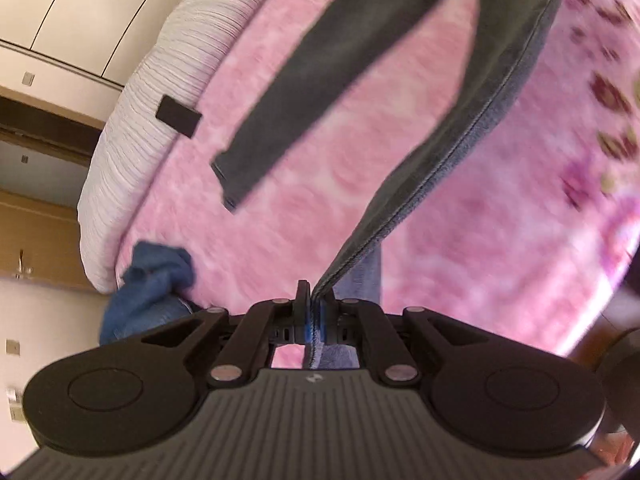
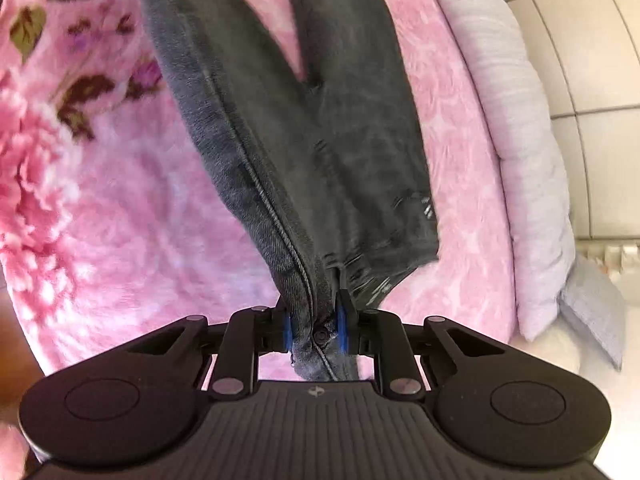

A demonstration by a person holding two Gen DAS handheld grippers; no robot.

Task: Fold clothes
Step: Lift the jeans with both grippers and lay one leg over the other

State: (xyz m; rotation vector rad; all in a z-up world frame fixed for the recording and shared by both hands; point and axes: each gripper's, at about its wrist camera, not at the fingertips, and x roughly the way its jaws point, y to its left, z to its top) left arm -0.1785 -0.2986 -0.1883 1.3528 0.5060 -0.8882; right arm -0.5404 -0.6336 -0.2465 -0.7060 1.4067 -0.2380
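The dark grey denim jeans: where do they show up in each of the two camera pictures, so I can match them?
Left wrist view: the dark grey denim jeans run from the top edge down to the left claw, shut on one edge.
Right wrist view: the jeans fill the middle, bunched in the right claw, shut on them.
Shared landmark: the fluffy pink flowered blanket underneath.

A bed carries everything, covered by a fluffy pink blanket (image 1: 320, 184) printed with dark red flowers and green leaves towards one side; a pale ribbed duvet (image 1: 132, 128) lies bunched along the blanket's far edge, beside the wall; a small dark rectangular object (image 1: 178, 115) rests where duvet and blanket meet; a crumpled blue garment (image 1: 148, 284) sits at the blanket's near corner.
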